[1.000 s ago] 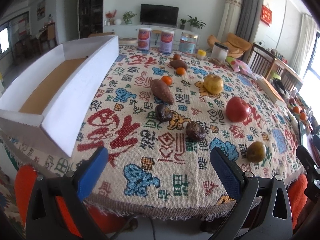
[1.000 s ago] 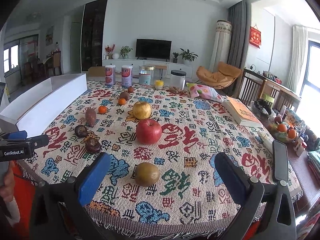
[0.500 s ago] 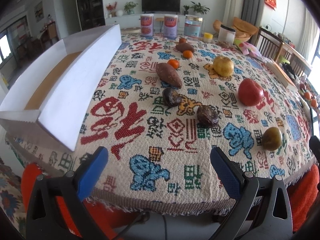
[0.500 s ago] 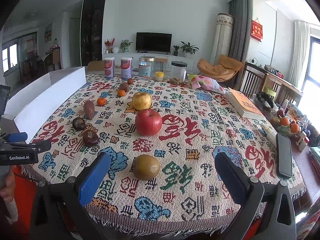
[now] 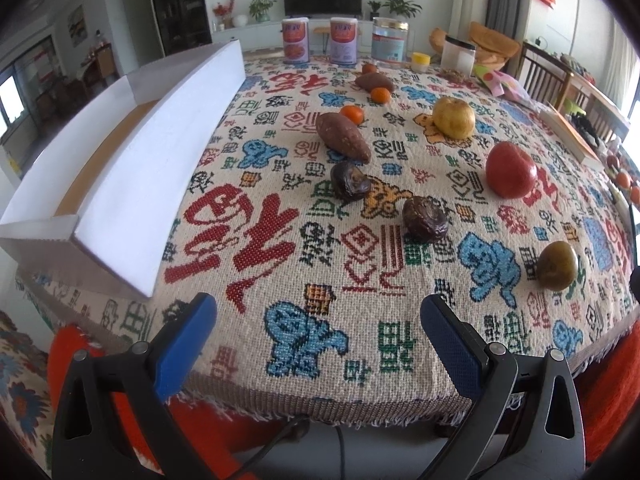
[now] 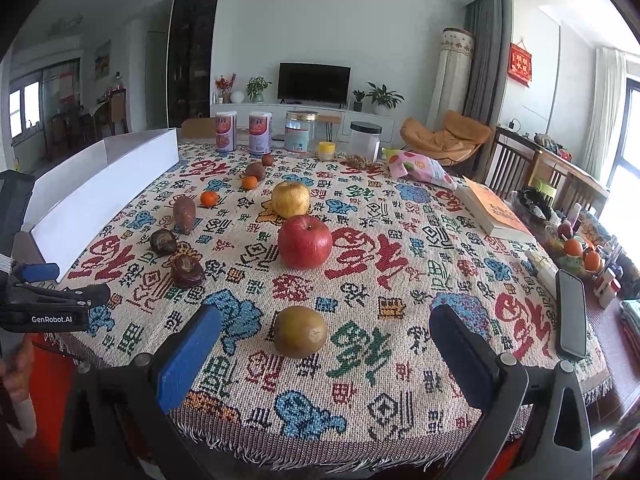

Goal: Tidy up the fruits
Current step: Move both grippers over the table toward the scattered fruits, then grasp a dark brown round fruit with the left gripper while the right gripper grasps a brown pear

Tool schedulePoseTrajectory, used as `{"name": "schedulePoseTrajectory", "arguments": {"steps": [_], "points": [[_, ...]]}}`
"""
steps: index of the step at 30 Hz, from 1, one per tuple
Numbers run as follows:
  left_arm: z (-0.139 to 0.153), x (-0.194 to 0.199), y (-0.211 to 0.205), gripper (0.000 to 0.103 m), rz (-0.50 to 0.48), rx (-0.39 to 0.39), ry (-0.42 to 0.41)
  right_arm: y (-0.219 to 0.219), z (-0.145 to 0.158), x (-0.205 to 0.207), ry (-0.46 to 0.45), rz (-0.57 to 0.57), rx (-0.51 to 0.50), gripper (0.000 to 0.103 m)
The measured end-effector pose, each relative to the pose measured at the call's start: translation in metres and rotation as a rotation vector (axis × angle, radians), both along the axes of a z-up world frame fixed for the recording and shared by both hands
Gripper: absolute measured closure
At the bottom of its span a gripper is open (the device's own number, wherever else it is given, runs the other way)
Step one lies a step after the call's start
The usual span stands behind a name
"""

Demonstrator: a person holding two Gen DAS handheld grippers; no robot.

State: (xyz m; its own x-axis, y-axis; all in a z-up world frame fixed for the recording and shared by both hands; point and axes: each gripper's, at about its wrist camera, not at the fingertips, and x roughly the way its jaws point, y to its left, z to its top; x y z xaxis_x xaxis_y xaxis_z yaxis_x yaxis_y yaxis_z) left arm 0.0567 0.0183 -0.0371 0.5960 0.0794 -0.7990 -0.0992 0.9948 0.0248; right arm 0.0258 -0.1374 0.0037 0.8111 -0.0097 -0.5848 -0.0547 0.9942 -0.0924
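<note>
Fruits lie on a patterned tablecloth (image 5: 360,280). A red apple (image 6: 305,241), a yellow pear (image 6: 291,199) and a brown-green fruit (image 6: 300,332) line up in the right wrist view. Two dark wrinkled fruits (image 5: 424,219) (image 5: 349,181), a sweet potato (image 5: 342,135) and small oranges (image 5: 352,114) lie in the left wrist view. A long white box (image 5: 120,168) stands at the left. My left gripper (image 5: 318,320) is open and empty at the table's front edge. My right gripper (image 6: 324,344) is open, its jaws either side of the brown-green fruit and short of it.
Cans (image 6: 226,132) and jars (image 6: 300,132) stand at the table's far edge. A snack bag (image 6: 420,166), a book (image 6: 496,212) and a phone (image 6: 572,316) lie on the right. The left gripper's body (image 6: 48,304) shows at the left of the right wrist view.
Both grippers have moved forward and closer to the table. The fruits look larger. Nothing was taken hold of; both stay open.
</note>
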Motion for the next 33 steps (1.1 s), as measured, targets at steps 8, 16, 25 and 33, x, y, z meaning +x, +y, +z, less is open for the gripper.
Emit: {"name": "schedulePoseTrajectory", "arguments": {"steps": [8, 16, 25, 33], "points": [[-0.024, 0.031, -0.003, 0.001, -0.039, 0.015, 0.051, -0.003, 0.0, 0.007, -0.019, 0.019, -0.053, 0.0], [-0.053, 0.042, 0.001, 0.001, -0.054, -0.075, 0.143, -0.059, -0.018, 0.03, 0.065, -0.083, 0.015, 0.0], [-0.057, 0.039, -0.003, 0.001, -0.047, -0.034, 0.125, -0.037, -0.081, 0.046, 0.272, -0.019, 0.036, 0.0], [-0.044, 0.039, -0.006, 0.002, -0.106, -0.102, 0.115, -0.048, -0.106, 0.048, 0.337, -0.045, 0.085, 0.0]]}}
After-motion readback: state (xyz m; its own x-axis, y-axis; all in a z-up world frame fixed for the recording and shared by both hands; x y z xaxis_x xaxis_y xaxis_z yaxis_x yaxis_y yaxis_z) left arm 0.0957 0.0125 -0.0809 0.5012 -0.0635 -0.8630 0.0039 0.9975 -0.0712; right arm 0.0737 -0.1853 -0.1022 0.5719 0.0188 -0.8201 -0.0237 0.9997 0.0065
